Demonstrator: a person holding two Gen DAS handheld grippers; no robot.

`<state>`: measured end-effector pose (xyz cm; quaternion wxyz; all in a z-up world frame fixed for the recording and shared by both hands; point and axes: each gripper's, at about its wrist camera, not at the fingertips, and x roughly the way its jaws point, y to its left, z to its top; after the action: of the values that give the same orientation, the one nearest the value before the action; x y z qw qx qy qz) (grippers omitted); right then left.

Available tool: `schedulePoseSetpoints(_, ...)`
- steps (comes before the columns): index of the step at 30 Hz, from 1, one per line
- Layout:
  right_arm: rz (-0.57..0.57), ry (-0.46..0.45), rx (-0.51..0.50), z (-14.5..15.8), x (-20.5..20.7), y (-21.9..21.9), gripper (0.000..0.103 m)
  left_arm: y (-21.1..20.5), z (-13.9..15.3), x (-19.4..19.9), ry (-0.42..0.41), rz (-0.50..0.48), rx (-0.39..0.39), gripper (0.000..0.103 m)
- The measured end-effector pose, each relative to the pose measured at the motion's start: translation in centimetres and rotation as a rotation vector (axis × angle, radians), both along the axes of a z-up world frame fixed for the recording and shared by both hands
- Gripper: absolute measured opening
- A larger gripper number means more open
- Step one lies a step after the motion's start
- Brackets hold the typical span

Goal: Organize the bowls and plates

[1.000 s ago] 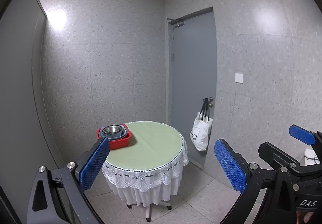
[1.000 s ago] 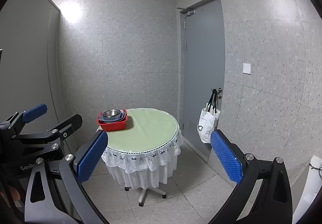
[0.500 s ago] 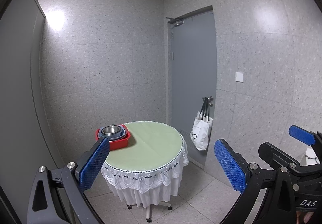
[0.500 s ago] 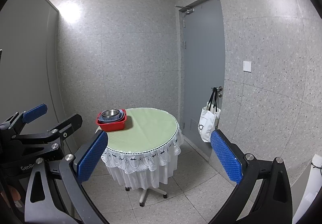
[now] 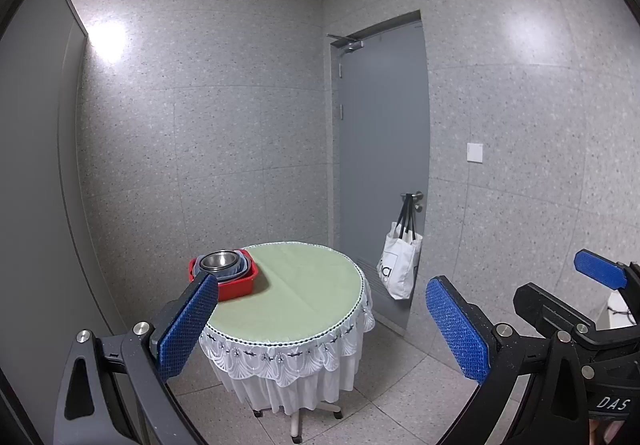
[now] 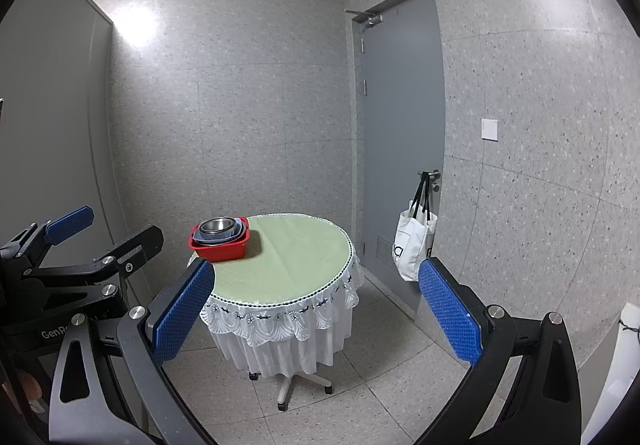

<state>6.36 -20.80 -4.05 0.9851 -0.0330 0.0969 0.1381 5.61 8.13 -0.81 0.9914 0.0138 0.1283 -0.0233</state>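
Speckled grey wall panels on every side, with a matt grey door set in the right-hand wall and pale speckled floor tiles below. One white cloth tote bag with black straps, hung on the door handle. One small white square switch plate beside the door.

One round table on a wheeled white pedestal, covered by a smooth pale green cloth edged with a scalloped white lace skirt. At the far left rim of the tabletop, one red rectangular plastic tub; nested inside, blue-grey dishes with rounded corners, probably two, though hard to count at this range; on top, one round shiny steel bowl.

Left gripper: black frame, two fingers faced with dimpled blue pads, spread wide, nothing between them, well apart from the table. Right gripper: same build, likewise spread wide and holding nothing, seen beside its partner in each wrist view.
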Motion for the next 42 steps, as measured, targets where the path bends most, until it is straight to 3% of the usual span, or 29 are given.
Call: schedulePoseSetpoints(42, -0.001, 0.007, 0.011, -0.2, 0.4, 0.1, 0.103, 0.5, -1.3, -0.2, -0.026, 0.001, 0.015, 0.102)
